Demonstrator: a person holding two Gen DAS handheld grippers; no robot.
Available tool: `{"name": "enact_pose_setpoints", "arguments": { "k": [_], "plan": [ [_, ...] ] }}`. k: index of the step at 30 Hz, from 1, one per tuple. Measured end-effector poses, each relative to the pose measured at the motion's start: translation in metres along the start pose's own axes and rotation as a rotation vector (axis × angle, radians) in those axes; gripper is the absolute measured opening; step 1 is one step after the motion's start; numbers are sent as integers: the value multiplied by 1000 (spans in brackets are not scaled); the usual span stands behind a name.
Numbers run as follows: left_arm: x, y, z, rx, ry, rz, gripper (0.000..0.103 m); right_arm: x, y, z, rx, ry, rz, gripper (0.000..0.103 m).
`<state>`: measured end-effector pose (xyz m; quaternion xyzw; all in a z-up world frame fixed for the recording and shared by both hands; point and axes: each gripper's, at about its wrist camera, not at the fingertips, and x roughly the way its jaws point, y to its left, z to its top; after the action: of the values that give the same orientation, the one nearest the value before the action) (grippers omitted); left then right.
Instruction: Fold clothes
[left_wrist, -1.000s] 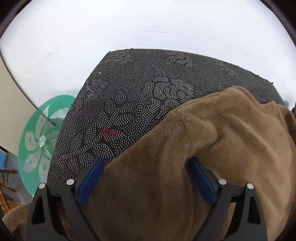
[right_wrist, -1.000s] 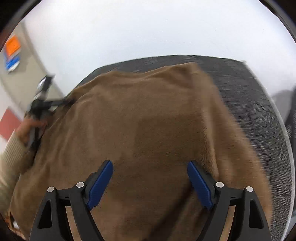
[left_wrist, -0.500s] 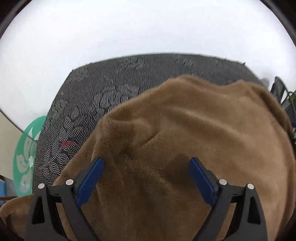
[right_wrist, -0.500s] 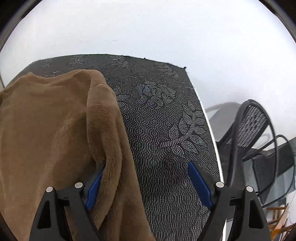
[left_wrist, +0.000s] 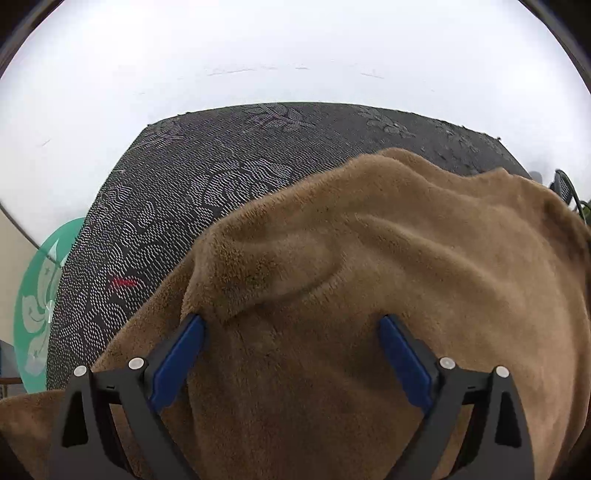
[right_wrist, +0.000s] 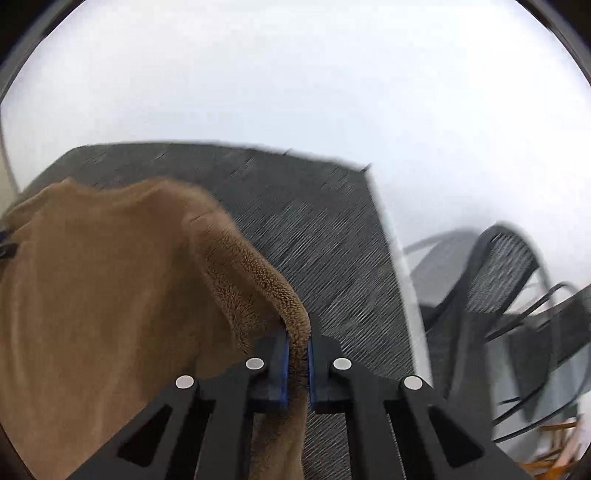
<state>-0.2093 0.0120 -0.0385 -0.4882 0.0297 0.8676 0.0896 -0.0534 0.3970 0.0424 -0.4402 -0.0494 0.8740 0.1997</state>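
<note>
- The right gripper (right_wrist: 296, 363) is clenched on a rolled edge of the brown fleece garment (right_wrist: 110, 295), which trails off toward 10 o'clock.
- The left gripper (left_wrist: 291, 354) stands spread wide, fleece bunched between its blue pads; its left pad touches a fold.
- The garment looks soft, thick and limp, likely to sag. Hems or corners seem the best holds.
- It lies heaped on the black patterned tablecloth (left_wrist: 221, 177), which stretches toward 12 o'clock.
- A black mesh chair (right_wrist: 517, 280) stands at 3 o'clock.
</note>
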Motion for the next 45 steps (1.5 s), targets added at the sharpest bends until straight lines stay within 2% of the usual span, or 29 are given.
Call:
{"name": "enact_pose_setpoints", "arguments": {
  "k": [8,10,11,13,14,15,20,23,25,27,29,31,33,36,39,41,43,45],
  "plan": [
    [1,6,7,-9,-5,-35,98,32,-1,9,-3,105,42,8],
    [-3,12,7,-31,-6,-64,98,40,-2,11,-4,131,52,13],
    [-5,16,8,-48,-6,-75,98,42,-3,11,6,140,61,22],
    [-10,25,11,-88,-5,-86,98,36,-14,5,75,137,97,51],
    [-12,30,13,-106,-6,-85,98,32,-20,3,111,130,111,77],
    [-14,34,15,-123,-11,-85,98,26,-26,4,144,109,119,82],
    [-21,42,27,-174,-49,-101,98,-11,-38,30,263,0,216,82],
    [-12,28,34,-147,-43,-109,98,-10,-7,51,204,-8,285,82],
    [-3,15,36,-93,-36,-73,98,-2,22,60,137,14,315,82],
    [7,5,36,-49,-26,-13,98,20,50,60,63,67,282,82],
    [17,3,37,-34,-11,13,98,44,69,56,23,125,241,82],
    [24,5,39,-25,-3,48,98,66,77,48,7,172,150,82],
    [30,11,42,-30,-1,62,98,78,73,50,-13,150,46,82],
    [37,25,46,-67,3,29,100,86,55,56,45,143,47,82],
    [36,32,47,-79,3,-7,101,89,48,55,81,158,104,82],
    [31,38,47,-100,3,-67,101,86,48,56,76,156,146,82],
    [25,48,50,-140,-13,-158,101,79,47,58,82,138,230,82],
    [20,58,56,-164,-39,-204,101,76,45,64,104,128,380,82]
  ]
}}
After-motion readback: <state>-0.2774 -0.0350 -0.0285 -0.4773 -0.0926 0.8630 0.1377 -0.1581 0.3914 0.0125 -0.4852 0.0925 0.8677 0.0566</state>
